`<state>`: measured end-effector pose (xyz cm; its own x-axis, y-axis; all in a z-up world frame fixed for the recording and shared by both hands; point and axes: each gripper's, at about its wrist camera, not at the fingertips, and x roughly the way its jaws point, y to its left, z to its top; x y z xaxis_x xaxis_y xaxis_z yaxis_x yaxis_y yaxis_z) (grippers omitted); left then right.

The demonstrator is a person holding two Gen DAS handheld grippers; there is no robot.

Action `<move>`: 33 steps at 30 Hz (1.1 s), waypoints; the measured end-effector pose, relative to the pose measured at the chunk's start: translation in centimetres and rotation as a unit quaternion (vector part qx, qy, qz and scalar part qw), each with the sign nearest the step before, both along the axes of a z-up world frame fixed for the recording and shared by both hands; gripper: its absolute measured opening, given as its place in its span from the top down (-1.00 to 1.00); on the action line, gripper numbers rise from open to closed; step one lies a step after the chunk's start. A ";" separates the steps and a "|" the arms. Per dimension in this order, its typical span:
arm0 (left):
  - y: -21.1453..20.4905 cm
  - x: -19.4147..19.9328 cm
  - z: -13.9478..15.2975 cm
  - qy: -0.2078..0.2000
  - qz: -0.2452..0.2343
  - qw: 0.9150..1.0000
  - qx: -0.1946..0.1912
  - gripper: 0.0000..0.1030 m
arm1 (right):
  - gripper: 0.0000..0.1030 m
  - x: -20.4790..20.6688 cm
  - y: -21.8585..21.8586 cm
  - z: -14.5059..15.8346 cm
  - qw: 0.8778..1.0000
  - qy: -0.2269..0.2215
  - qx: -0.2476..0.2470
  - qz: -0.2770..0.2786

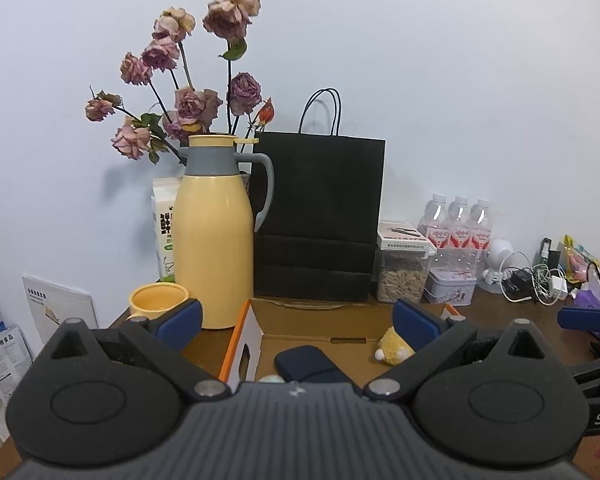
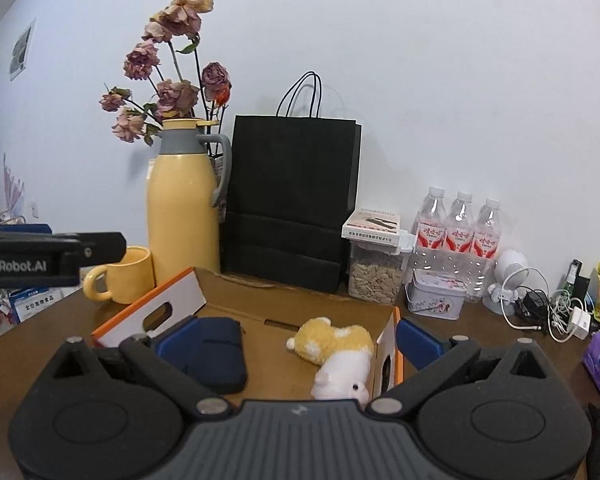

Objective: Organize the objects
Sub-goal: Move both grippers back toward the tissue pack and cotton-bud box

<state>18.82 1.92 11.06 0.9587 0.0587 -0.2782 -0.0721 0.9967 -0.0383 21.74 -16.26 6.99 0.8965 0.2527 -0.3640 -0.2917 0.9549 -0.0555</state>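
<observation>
An open cardboard box (image 1: 244, 344) (image 2: 156, 304) with orange-edged white flaps lies on the brown table. Inside it rest a dark blue pouch (image 1: 308, 364) (image 2: 220, 352) and a yellow-and-white plush toy (image 1: 394, 348) (image 2: 340, 348). My left gripper (image 1: 298, 320) hovers open above the box with nothing between its blue pads. My right gripper (image 2: 296, 336) also stands open over the box, empty, the plush lying below and between its fingers. The right gripper's finger shows at the right edge of the left wrist view, and the left gripper's body (image 2: 40, 256) at the left of the right wrist view.
Behind the box stand a yellow thermos jug (image 1: 214, 236) (image 2: 182, 200), a yellow mug (image 1: 158, 300) (image 2: 120, 276), a black paper bag (image 1: 318, 216) (image 2: 290, 204), dried roses (image 1: 180, 92), a seed jar (image 2: 374, 272), a tin (image 2: 436, 296), three water bottles (image 2: 458, 228) and tangled cables (image 2: 548, 312).
</observation>
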 end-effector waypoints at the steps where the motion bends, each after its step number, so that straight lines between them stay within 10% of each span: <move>1: 0.1 -0.6 0.0 0.000 -0.001 1.000 0.001 -1.00 | -1.00 -0.5 -0.1 0.0 1.000 0.001 0.000 0.000; 33: 4.1 -12.5 -8.0 0.110 0.014 0.994 -0.022 -1.00 | -1.00 -12.8 -5.0 -10.4 0.993 0.105 -0.030 -0.032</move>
